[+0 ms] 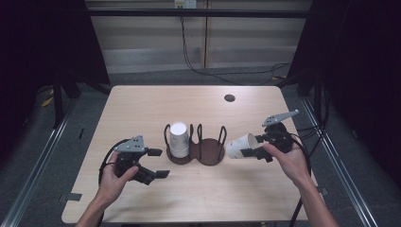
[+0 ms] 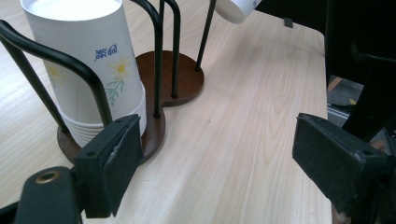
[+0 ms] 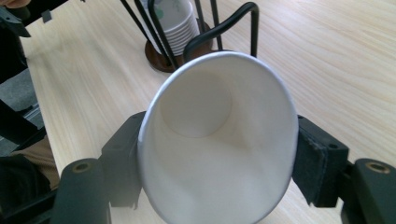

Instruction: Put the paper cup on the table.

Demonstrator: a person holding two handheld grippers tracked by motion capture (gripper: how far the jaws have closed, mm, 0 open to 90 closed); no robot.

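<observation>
A black wire cup holder on a brown wooden base [image 1: 204, 152] stands mid-table. Its left bay holds a stack of upside-down white paper cups [image 1: 179, 139] with a flower print [image 2: 88, 60]; its right bay has nothing in it. My right gripper [image 1: 253, 146] is shut on a single white paper cup [image 1: 239, 145], tipped on its side just right of the holder with its bottom toward the holder. In the right gripper view that cup [image 3: 215, 140] is squeezed oval between the jaws, its mouth facing the camera. My left gripper [image 1: 159, 163] is open, low on the table left of the holder, nothing between its pads [image 2: 116, 154].
The light wooden table [image 1: 142, 104] has a dark round grommet hole [image 1: 230, 98] at the back right. Black cables [image 1: 208, 71] run across the floor behind the table. Metal rails flank the table on both sides.
</observation>
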